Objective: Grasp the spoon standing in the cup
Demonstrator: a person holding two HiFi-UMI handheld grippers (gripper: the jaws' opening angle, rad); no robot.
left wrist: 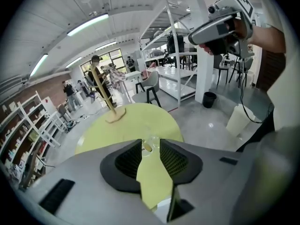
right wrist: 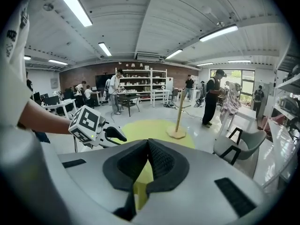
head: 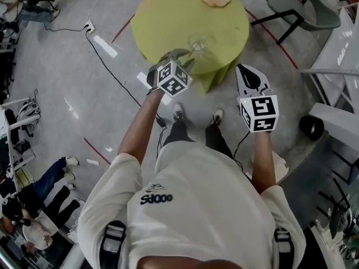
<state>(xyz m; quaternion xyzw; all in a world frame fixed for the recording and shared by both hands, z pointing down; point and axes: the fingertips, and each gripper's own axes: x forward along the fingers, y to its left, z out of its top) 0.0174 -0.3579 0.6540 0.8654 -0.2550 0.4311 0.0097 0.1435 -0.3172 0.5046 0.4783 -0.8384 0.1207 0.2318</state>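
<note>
Spoon (left wrist: 147, 147) shows in the left gripper view as a small pale-yellow piece inside a clear cup (left wrist: 152, 140). The cup stands near the near edge of the round yellow-green desk (left wrist: 122, 128). The left gripper (left wrist: 150, 144) has its jaws wide apart. The cup sits in the gap just past their tips, and the pads do not press on it. A wooden stand (left wrist: 112, 111) rises by the desk's far edge.

In the head view the left gripper reaches over the desk's near edge, its tips just beside the cup. The spoon is too small to tell there. The right gripper (head: 242, 70) hangs off the desk's near right edge, over grey floor (head: 84, 94) marked with red tape and crossed by a black cable. A grey chair (head: 305, 7) stands past the desk's right edge.

In the right gripper view the jaws are closed, with pads meeting at the tips and nothing between them. Beyond them are the desk, shelving, a brick wall, standing people and strip lights on the ceiling.
</note>
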